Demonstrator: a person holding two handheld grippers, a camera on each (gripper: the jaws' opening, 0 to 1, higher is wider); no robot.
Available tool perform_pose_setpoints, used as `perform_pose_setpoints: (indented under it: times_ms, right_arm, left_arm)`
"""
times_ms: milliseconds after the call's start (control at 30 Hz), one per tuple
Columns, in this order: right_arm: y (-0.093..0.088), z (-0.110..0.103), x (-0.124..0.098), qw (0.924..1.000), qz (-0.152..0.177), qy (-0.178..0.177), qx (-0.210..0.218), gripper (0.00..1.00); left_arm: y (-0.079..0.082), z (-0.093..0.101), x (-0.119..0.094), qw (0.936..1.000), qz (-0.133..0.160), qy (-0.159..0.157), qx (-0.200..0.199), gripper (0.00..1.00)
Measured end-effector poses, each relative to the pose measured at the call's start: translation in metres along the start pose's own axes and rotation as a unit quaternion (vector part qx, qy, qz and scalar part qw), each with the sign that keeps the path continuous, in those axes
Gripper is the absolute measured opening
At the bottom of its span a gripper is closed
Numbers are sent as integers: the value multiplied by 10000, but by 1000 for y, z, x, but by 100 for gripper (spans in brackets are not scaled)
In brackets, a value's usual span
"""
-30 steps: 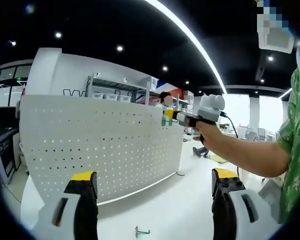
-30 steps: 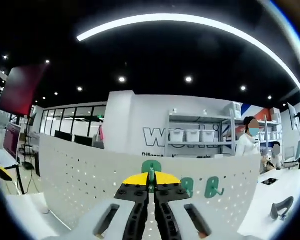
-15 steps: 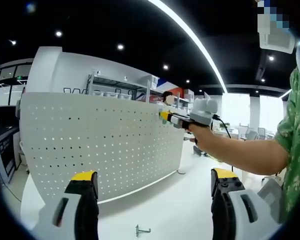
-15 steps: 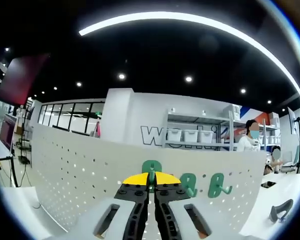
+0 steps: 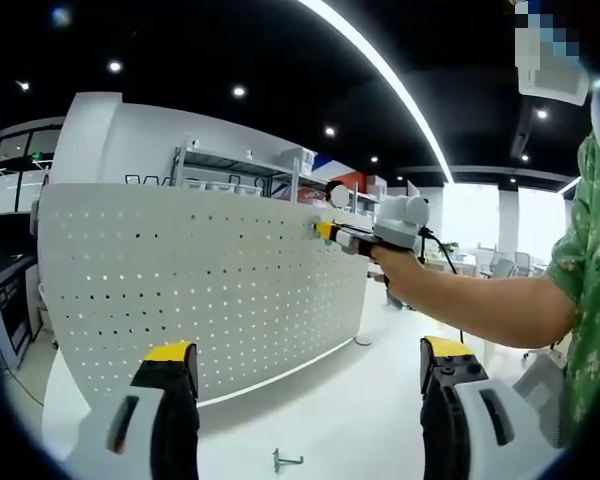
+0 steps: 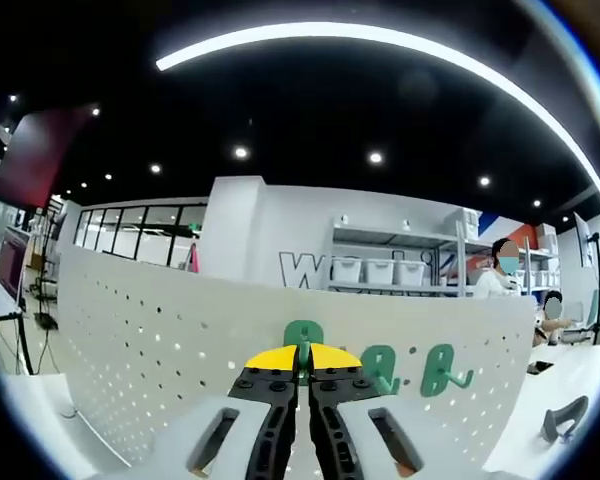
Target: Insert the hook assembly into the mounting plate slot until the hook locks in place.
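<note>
The white pegboard mounting plate [image 5: 180, 290] stands upright on the white table. My right gripper [image 5: 328, 231], held in a person's hand, has its yellow tips close to the plate's upper right part. In the right gripper view the right gripper [image 6: 302, 368] is shut on a green hook [image 6: 301, 336], which is close to the pegboard [image 6: 150, 350]. Two more green hooks [image 6: 381, 367] [image 6: 441, 368] hang on the plate just to the right. My left gripper [image 5: 305, 375] stands open near the table with nothing between its jaws.
A small metal hook [image 5: 285, 462] lies on the table [image 5: 360, 420] in front of the plate. A dark hook [image 6: 565, 420] lies on the table at the right. Shelving and people stand beyond the plate.
My right gripper has moved with the green hook closer to the pegboard's upper part. The left gripper has stayed in place.
</note>
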State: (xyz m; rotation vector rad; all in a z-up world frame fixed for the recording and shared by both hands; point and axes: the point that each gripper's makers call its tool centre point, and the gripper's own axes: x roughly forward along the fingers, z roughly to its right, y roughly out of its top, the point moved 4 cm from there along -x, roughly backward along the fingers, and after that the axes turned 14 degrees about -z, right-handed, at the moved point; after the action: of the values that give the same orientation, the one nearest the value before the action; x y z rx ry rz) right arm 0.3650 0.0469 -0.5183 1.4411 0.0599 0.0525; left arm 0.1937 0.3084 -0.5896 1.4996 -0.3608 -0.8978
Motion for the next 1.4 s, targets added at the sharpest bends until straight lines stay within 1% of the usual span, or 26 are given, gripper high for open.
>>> perform_pose_setpoints:
  times_ms: [500, 1167, 1400]
  right_arm:
    - [-4, 0, 4, 10000, -27, -17, 64, 1]
    - [-11, 0, 6, 9999, -149, -7, -21, 1]
    - [-13, -1, 7, 9998, -179, -6, -122, 1]
  left_arm:
    - [-1, -3, -2, 10000, -13, 9, -12, 92]
    - [-2, -4, -2, 10000, -30, 7, -14, 90]
    - [-4, -5, -2, 10000, -47, 7, -24, 90]
